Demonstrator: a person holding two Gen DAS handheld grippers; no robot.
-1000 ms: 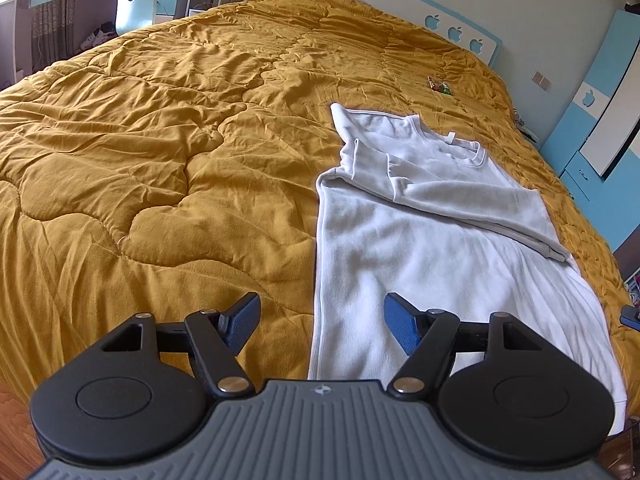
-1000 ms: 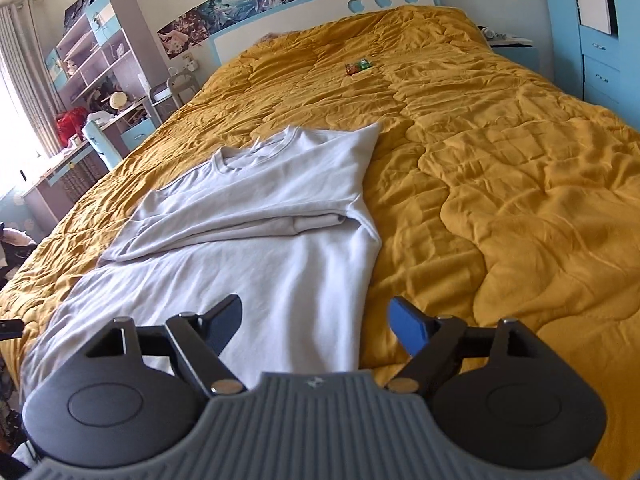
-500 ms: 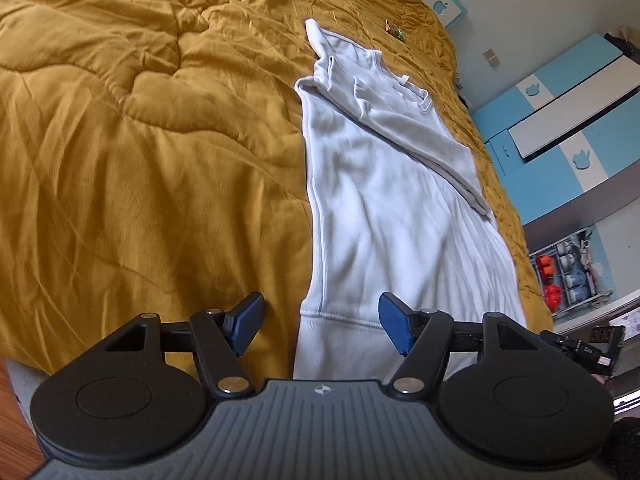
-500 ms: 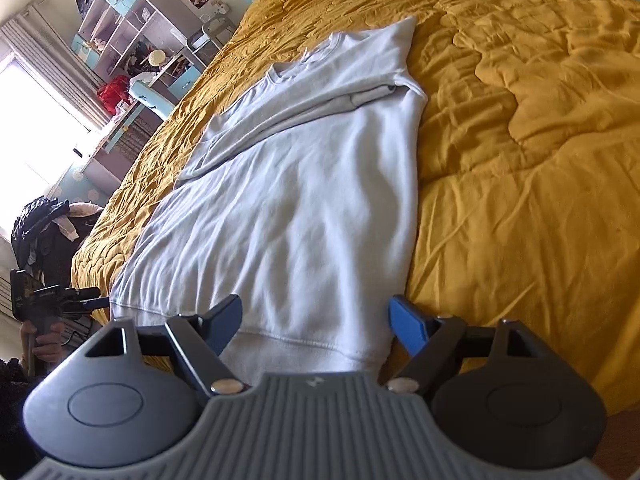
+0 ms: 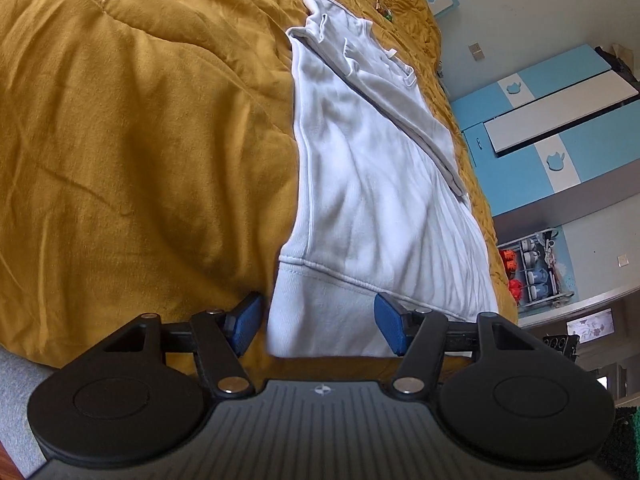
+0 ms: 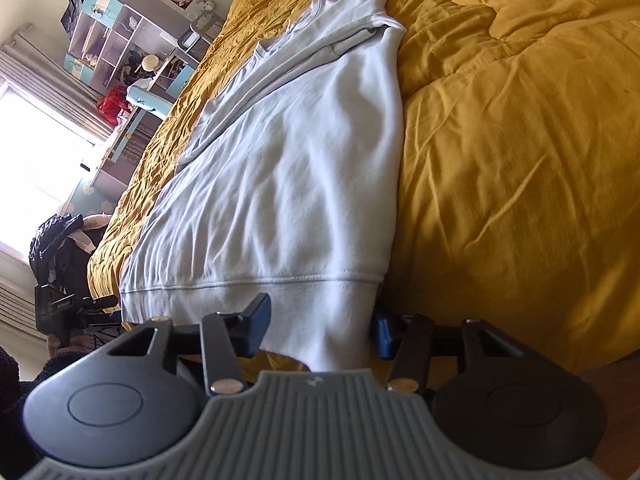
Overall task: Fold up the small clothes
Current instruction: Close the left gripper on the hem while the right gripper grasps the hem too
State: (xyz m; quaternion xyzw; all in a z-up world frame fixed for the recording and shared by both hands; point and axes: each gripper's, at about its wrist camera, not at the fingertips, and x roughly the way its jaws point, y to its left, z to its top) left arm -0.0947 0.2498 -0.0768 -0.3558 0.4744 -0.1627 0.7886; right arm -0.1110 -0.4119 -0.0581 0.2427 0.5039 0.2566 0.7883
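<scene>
A white long-sleeved top [image 5: 372, 184] lies flat on the bed, sleeves folded across its chest, its ribbed hem hanging over the near bed edge. My left gripper [image 5: 316, 326] is open, its blue pads on either side of the hem's left corner. The same top [image 6: 296, 168] fills the right wrist view. My right gripper [image 6: 320, 326] is open, its jaws straddling the hem's right corner, with cloth between the pads and not pinched.
A mustard quilted bedspread [image 5: 120, 140] covers the bed. A small colourful object [image 5: 383, 11] lies near the headboard. A blue and white wardrobe [image 5: 552, 120] stands on one side; shelves and a desk [image 6: 120, 52] stand by the window on the other.
Both grippers have dropped and moved in toward the near bed edge, from above the top to straddling its hem corners. Both stay open. The top has not moved.
</scene>
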